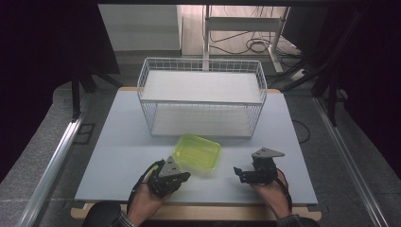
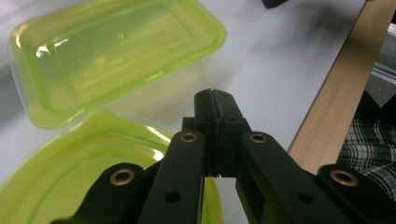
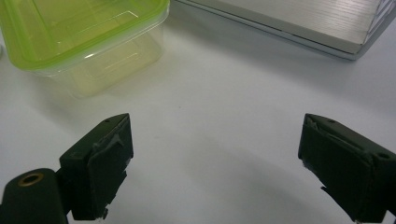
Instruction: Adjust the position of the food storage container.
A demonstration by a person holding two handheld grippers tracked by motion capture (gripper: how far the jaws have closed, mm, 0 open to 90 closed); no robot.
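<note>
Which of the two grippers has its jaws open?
The right gripper: its jaws stand wide apart over the table, whereas the left gripper has its jaws pressed together, near the green container.

A translucent lime-green plastic container shows a glossy, smooth lid that catches bright highlights, its paler clear plastic base beneath. A second glossy lime-green plastic lid lies just beside it. The pale grey counter looks smooth and matt, edged with a bare light wood strip. The white wire basket is thin coated metal mesh. Both the left gripper and the right gripper are matt black plastic with brass-coloured rivets; the right one's pads look rough-edged.
</note>
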